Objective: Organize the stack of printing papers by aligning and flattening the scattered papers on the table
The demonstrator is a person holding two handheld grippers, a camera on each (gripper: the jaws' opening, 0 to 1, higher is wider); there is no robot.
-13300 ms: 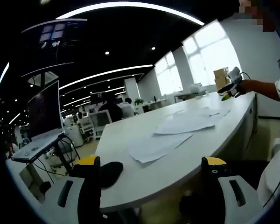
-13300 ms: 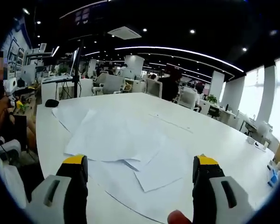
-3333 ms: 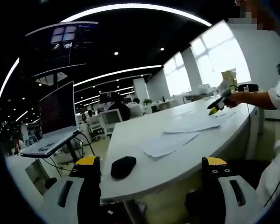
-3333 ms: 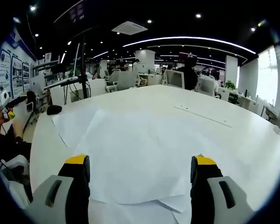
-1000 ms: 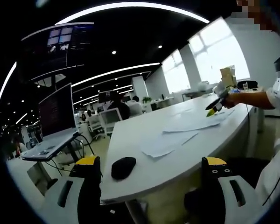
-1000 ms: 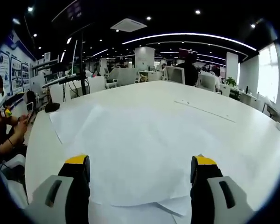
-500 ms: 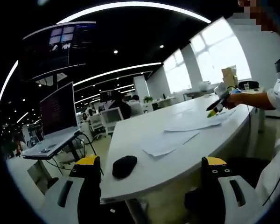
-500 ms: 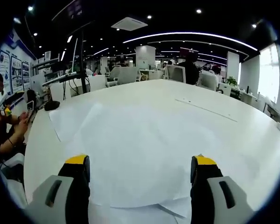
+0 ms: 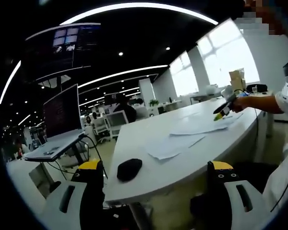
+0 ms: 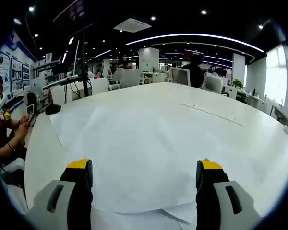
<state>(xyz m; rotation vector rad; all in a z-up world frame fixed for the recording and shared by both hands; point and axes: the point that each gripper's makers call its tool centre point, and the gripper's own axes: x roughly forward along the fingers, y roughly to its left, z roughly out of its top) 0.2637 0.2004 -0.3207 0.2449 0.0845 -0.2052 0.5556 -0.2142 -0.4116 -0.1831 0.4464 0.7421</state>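
In the left gripper view, the left hand-held gripper (image 9: 153, 184) hangs off the bench (image 9: 149, 170) edge, jaws apart, empty; a black mouse (image 9: 129, 168) sits near the corner, papers (image 9: 182, 136) scattered beyond, the right hand-held gripper (image 9: 224, 109) over them. In the right gripper view, its jaws spread wide over overlapping papers (image 10: 149, 153); office chairs (image 10: 120, 76) line the far edge.

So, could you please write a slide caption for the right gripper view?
Open right gripper above loose white papers spread over the white table in an office.
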